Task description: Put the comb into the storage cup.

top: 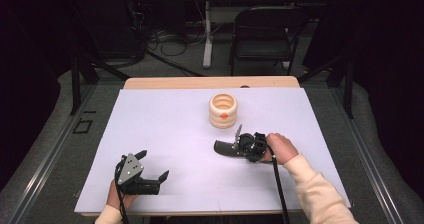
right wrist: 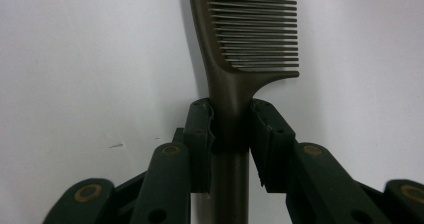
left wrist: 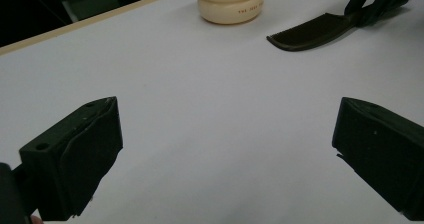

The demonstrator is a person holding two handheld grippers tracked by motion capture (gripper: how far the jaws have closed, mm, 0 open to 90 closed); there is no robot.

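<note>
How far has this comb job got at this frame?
Done: the right gripper has reached the dark comb and its jaws sit on both sides of the handle. In hand: that grip, with the comb lying on the white table. Left: lifting it, perhaps toward the cream ribbed holder. The left gripper is open.

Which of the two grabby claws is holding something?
The right gripper. Its jaws are squeezed on the handle of the dark comb lying on the white table. The left gripper has wide-open jaws with nothing between them.
</note>
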